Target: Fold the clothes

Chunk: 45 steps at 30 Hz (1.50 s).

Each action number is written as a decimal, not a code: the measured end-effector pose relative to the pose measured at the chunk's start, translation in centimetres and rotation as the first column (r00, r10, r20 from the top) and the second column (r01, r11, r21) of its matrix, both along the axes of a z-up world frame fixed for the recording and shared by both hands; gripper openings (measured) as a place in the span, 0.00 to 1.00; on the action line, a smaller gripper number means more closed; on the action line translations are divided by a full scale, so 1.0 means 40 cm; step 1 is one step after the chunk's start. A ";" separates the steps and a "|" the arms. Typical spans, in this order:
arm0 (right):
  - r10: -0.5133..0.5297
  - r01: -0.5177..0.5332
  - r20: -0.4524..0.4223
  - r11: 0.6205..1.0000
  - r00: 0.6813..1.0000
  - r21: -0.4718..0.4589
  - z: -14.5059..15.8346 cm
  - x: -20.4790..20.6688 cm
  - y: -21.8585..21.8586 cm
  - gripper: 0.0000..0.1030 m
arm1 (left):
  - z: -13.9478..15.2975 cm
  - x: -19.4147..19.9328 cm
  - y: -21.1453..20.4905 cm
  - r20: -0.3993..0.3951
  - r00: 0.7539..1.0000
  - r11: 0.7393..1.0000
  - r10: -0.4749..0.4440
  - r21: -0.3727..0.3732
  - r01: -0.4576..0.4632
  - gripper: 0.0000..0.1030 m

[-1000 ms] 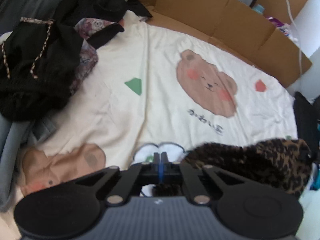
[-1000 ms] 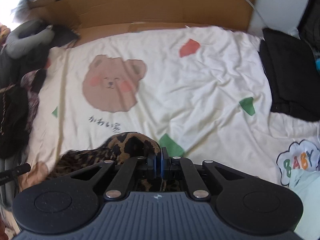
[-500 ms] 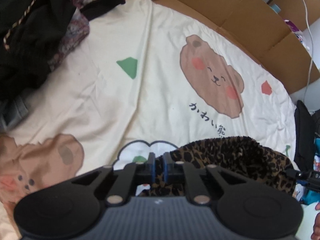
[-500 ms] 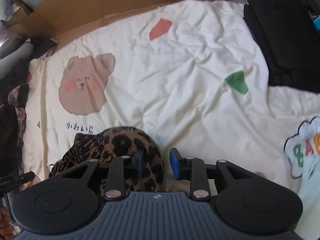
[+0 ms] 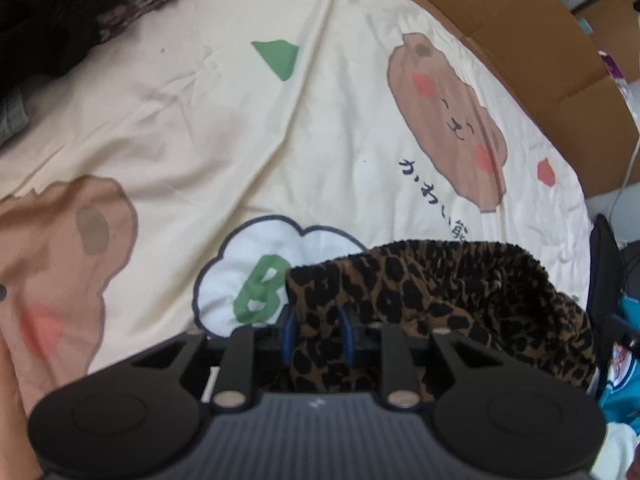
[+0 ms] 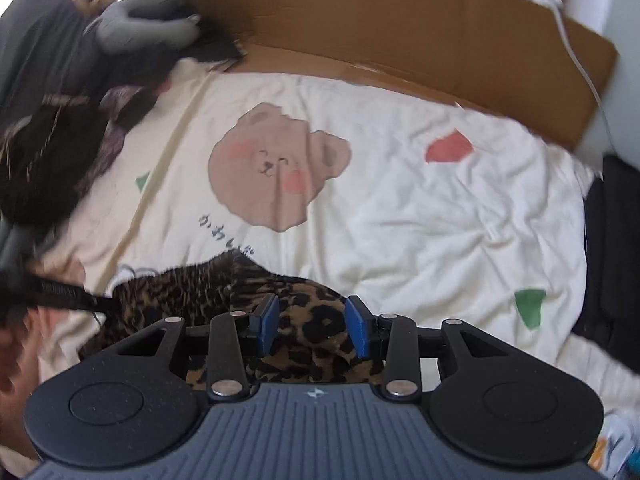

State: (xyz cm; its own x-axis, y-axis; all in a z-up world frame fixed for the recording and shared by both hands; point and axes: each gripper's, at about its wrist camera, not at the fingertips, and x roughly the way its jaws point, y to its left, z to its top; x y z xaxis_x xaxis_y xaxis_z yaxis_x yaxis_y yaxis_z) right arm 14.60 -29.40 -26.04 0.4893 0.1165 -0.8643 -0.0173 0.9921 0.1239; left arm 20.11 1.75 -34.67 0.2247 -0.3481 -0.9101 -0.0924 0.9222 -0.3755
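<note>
Both grippers' fingers (image 5: 289,334) (image 6: 269,317) are opening around the leopard-print garment (image 5: 440,292); bare cream bedsheet (image 6: 420,220) beyond.

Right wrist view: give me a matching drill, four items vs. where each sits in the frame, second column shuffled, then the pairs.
Items:
1. leopard-print garment
2. cardboard
3. folded black clothes
4. red patch

Places:
A. right edge of the frame
B. on the bear-print sheet, right of the bear face
C. along the top, behind the sheet
D. bottom centre, between the opening jaws of the right gripper

Pairs: 1-D, 2-C, 3-A, 4-B
</note>
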 end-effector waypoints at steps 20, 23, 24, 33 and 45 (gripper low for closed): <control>0.335 -0.319 -0.012 0.885 0.942 -0.340 -0.075 -0.076 0.145 0.42 | -0.030 0.007 -0.005 -0.029 0.999 0.999 0.030 -0.022 -0.030 0.31; 0.385 -0.365 -0.027 0.847 0.923 -0.387 -0.089 -0.083 0.166 0.42 | -0.041 0.006 -0.006 -0.035 0.998 0.998 0.055 -0.036 -0.056 0.35; 0.404 -0.379 -0.028 0.827 0.914 -0.415 -0.094 -0.084 0.174 0.42 | -0.044 0.006 -0.005 -0.039 0.997 0.997 0.062 -0.041 -0.064 0.37; 0.474 -0.409 -0.029 0.725 0.880 -0.554 -0.132 -0.062 0.208 0.42 | -0.073 0.003 -0.005 -0.046 0.996 0.994 0.083 -0.066 -0.086 0.50; 0.205 -0.187 0.013 0.915 0.979 -0.359 -0.116 0.034 0.084 0.07 | -0.071 0.021 -0.018 -0.072 0.992 0.991 0.107 -0.073 -0.112 0.20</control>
